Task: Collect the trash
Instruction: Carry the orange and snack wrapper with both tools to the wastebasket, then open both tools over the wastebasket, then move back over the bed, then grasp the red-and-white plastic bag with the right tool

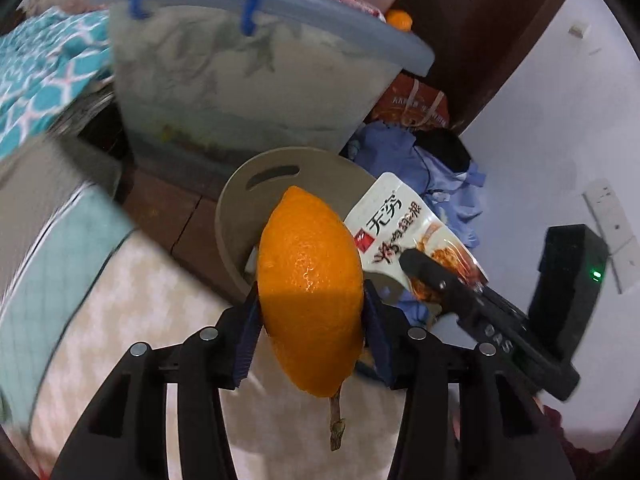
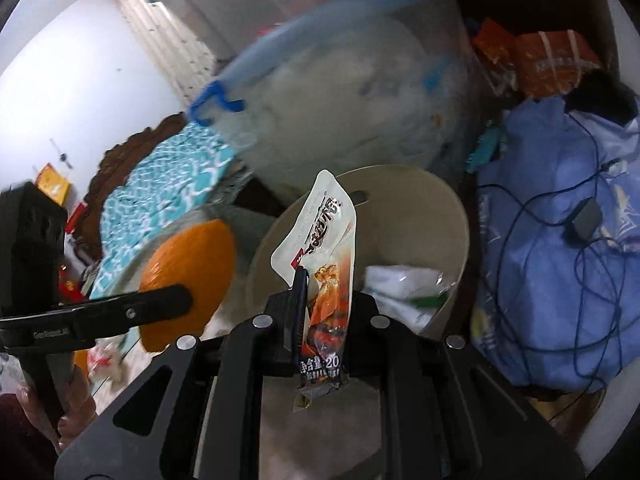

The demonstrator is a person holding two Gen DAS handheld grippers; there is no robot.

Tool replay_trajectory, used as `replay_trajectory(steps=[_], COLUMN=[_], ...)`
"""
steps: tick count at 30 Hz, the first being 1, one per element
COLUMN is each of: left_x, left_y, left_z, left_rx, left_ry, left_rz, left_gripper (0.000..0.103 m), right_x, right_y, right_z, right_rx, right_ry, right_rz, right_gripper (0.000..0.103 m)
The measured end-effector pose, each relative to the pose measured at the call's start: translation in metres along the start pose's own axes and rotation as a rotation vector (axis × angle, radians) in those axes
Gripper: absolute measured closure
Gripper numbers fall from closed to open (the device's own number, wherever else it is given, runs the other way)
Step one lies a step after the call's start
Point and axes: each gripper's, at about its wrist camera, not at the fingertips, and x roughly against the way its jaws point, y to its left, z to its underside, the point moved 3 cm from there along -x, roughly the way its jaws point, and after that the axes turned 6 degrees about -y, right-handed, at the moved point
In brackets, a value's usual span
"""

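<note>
A: What did the left gripper (image 1: 311,300) have?

B: An orange peel (image 1: 311,280), a big curved piece with a bit of stem hanging below. The blue pads (image 1: 248,332) pressed on its two sides, so the jaws were clenched on it, in the air just near of the bin (image 1: 236,216).

A: How would it handle?

B: Light, I'd judge, and springy rather than stiff. The skin looked waxy, so it could slip. Gripping across the middle, as it was, seemed the safest hold; squeezed harder, it might fold or crack.

A: And to the right?

B: The right gripper (image 2: 320,316) was clamped on a snack wrapper (image 2: 320,264), jaws nearly together with only the film between them. It was held at the lower half, the upper end standing free above the bin's (image 2: 448,208) near rim.

A: Its feel?

B: Very light, thin, slick foil, limp beyond the pinch. A flat pinch on its face suits it; an edge hold would likely slide off.

A: The bin itself?

B: Beige, round, with white crumpled rubbish (image 2: 400,284) already inside. A blue cloth bundle (image 2: 560,280) lay to its right.
</note>
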Motion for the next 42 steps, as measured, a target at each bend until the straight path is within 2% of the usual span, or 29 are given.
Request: replay_trajectory(steps=[2,3,4,6,11,14,19,22,25,29,34,36,39,40,41,42], left_x=[-0.021,-0.028,-0.030,-0.027,0.009,0.041,0.101,0.138,0.170,0.223,0.296,0.319,0.344,0.348,0.351,0.353], left_y=[-0.005,-0.006,-0.006,-0.006,-0.002,0.004,0.024,0.045,0.066,0.104,0.139,0.150,0.170,0.178,0.184,0.190], left_z=[-0.012,-0.017,-0.022,-0.026,-0.013,0.012,0.078,0.121,0.164,0.228,0.296,0.315,0.332,0.334,0.337,0.339], left_rx=[-0.020,-0.024,-0.022,-0.007,0.011,0.026,0.060,0.097,0.140,0.258,0.434,0.493,0.575,0.592,0.616,0.637], left_ry=[0.014,0.015,0.009,-0.011,-0.066,-0.097,-0.125,-0.143,-0.152,-0.174,-0.288,-0.326,-0.368,-0.374,-0.377,-0.373], left_rz=[-0.033,-0.055,-0.067,-0.064,-0.059,-0.055,-0.092,-0.138,-0.198,-0.292,-0.366,-0.399,-0.453,-0.470,-0.502,-0.531], left_gripper=[0.037,0.030,0.026,0.025,0.023,0.023,0.023,0.023,0.023,0.024,0.024,0.024,0.023,0.020,0.011,0.008], right_x=[-0.012,-0.015,-0.015,-0.007,0.010,0.022,0.035,0.037,0.032,0.023,0.012,0.010,0.005,0.003,0.001,-0.004], right_y=[-0.007,-0.011,-0.016,-0.021,-0.017,-0.010,0.020,0.045,0.085,0.139,0.229,0.258,0.289,0.297,0.302,0.307], right_z=[-0.005,-0.007,-0.007,-0.009,-0.007,-0.004,0.003,0.012,0.029,0.058,0.114,0.133,0.151,0.154,0.155,0.157], right_rx=[-0.031,-0.050,-0.069,-0.091,-0.101,-0.105,-0.063,-0.034,0.016,0.090,0.248,0.317,0.380,0.389,0.395,0.406], right_ry=[0.024,0.027,0.019,-0.054,-0.107,-0.128,-0.136,-0.119,-0.071,0.007,0.143,0.172,0.174,0.170,0.170,0.175], right_rz=[-0.002,-0.002,-0.001,0.016,0.020,0.008,-0.044,-0.088,-0.158,-0.243,-0.373,-0.399,-0.382,-0.377,-0.373,-0.362], right_gripper=[0.083,0.076,0.052,0.021,0.027,0.027,0.028,0.034,0.039,0.043,0.045,0.045,0.044,0.037,0.030,0.020])
